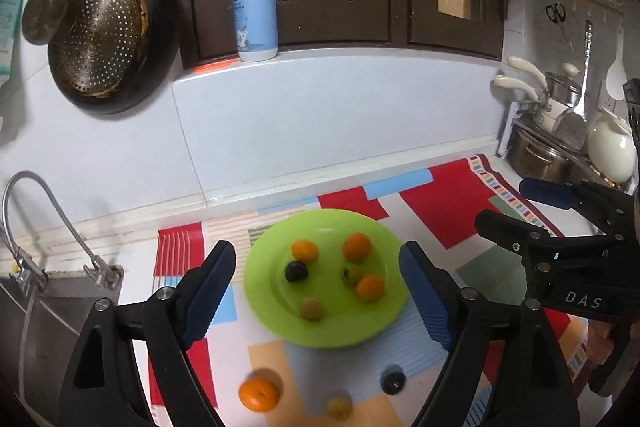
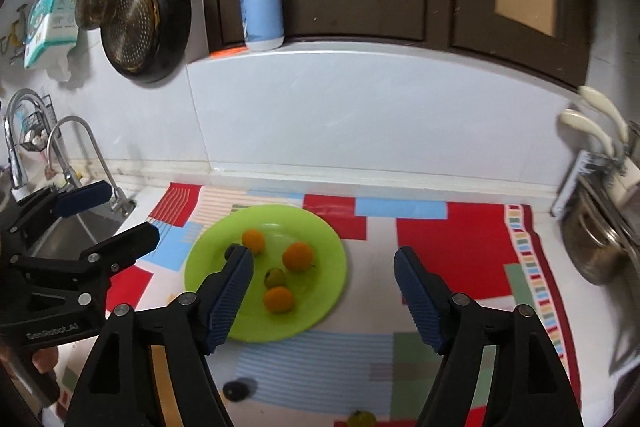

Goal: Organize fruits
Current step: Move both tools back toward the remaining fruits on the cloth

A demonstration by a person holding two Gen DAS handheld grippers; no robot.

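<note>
Left gripper (image 1: 318,291): fingers (image 1: 210,291) spread wide, nothing between them, held above the bench and pointing down at the plate (image 1: 260,291).
Right gripper (image 2: 324,301): fingers (image 2: 418,297) likewise apart and empty, hanging over the plate's right edge.
Plate: green, on the patterned mat (image 1: 452,211); held three oranges, two greenish fruits and one dark fruit.
Loose fruit, all off the plate on its near side, below and behind both sets of fingers: orange (image 1: 259,393) toward the left, yellowish fruit (image 1: 339,407) in the middle, dark fruit (image 1: 393,381) toward the right.
Judgement: the left gripper sat nearer the orange, the right nearer the dark fruit.
Axis: the fruits looked round, so no long axis or heading could be told.
</note>
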